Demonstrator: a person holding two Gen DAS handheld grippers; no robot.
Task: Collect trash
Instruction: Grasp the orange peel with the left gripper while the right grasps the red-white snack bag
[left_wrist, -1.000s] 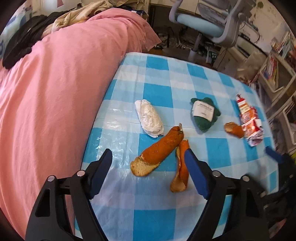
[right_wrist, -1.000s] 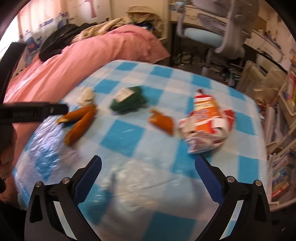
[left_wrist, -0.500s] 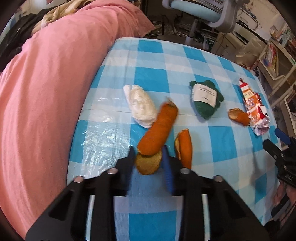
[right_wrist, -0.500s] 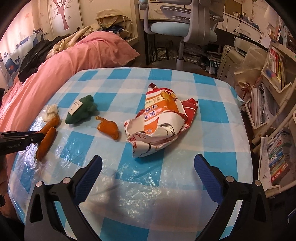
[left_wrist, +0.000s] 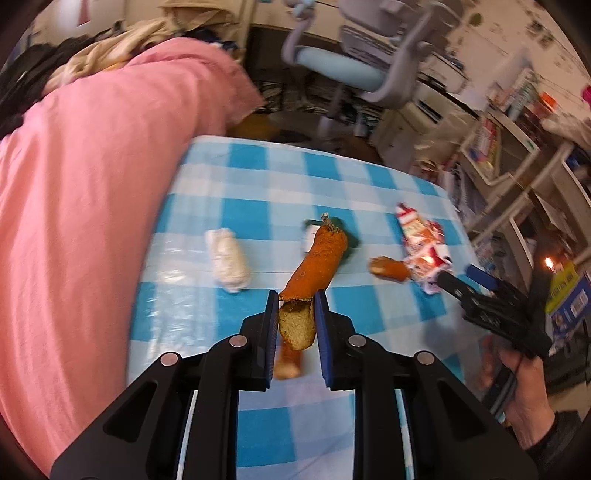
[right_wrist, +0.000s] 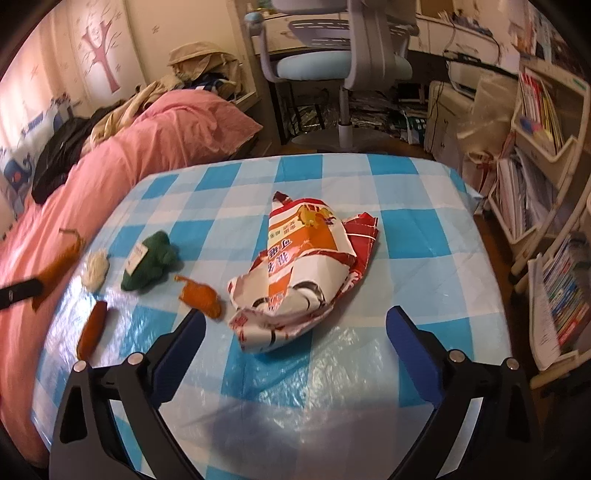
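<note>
Now left gripper (left_wrist: 295, 317) fingers just closed, tight on the long orange peel (left_wrist: 314, 266); right gripper (right_wrist: 295, 332) fingers wide apart, empty.

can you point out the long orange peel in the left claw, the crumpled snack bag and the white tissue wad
long orange peel (left_wrist: 317, 264): left wrist view, orange outer skin mid-length
crumpled snack bag (right_wrist: 303, 262): right wrist view, printed front
white tissue wad (left_wrist: 227, 260): left wrist view, its middle

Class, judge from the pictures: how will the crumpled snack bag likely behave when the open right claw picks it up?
The snack bag is creased and flattened, so probably floppy and light. Its glossy surface may slip. The right claw stands open, wider than the bag, so it should crush easily when squeezed.
</note>
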